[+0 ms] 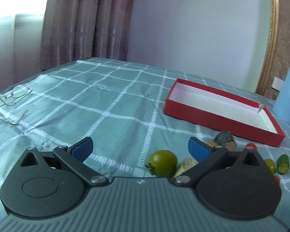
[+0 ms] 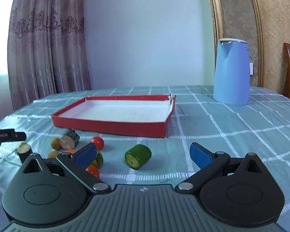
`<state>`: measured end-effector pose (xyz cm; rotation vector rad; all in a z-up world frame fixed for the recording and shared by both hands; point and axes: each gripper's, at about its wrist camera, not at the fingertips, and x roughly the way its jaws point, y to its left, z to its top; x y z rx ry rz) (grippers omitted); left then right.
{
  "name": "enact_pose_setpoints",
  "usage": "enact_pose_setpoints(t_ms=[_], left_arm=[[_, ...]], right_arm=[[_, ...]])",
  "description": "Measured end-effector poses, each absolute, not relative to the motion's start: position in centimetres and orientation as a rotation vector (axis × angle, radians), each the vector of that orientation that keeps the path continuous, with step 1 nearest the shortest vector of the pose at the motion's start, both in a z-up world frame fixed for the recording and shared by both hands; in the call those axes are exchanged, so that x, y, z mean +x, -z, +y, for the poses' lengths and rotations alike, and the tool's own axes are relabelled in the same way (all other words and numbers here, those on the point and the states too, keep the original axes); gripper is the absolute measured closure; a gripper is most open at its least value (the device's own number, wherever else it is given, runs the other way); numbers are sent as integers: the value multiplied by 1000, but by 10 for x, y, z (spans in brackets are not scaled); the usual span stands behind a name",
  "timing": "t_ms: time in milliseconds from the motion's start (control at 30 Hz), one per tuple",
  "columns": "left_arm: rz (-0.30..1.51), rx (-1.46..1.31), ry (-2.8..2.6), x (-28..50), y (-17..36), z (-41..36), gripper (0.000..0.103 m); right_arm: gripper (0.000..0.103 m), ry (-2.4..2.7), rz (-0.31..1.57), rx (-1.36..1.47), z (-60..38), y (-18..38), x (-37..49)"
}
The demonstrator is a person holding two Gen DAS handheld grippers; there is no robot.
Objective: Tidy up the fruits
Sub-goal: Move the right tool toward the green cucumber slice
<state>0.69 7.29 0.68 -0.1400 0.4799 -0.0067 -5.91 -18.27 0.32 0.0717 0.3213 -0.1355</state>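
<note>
A shallow red box (image 2: 114,124) with a white inside lies on the checked tablecloth; it also shows in the left wrist view (image 1: 222,118). Small fruits lie in front of it. My right gripper (image 2: 143,154) is open, with a green cucumber piece (image 2: 138,156) between its fingers, just ahead. A red tomato (image 2: 97,142) and a dark log-like piece (image 2: 69,139) lie to its left. My left gripper (image 1: 141,148) is open and empty; a green tomato (image 1: 162,163) lies between its fingers near the right one. A dark chunk (image 1: 225,138) lies behind the right finger.
A blue kettle (image 2: 232,71) stands at the back right of the box. Glasses (image 1: 9,100) lie at the table's left. A dark flat object (image 2: 5,135) lies at the left in the right wrist view. A curtain and wall stand behind the table.
</note>
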Motion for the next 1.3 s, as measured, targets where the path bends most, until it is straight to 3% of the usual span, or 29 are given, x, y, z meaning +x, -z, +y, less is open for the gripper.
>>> enact_pose_setpoints(t_ms=[1300], left_arm=[[471,-43,100,-6,-6,40,0]], right_arm=[[5,56,437,73,-187,1,-31]])
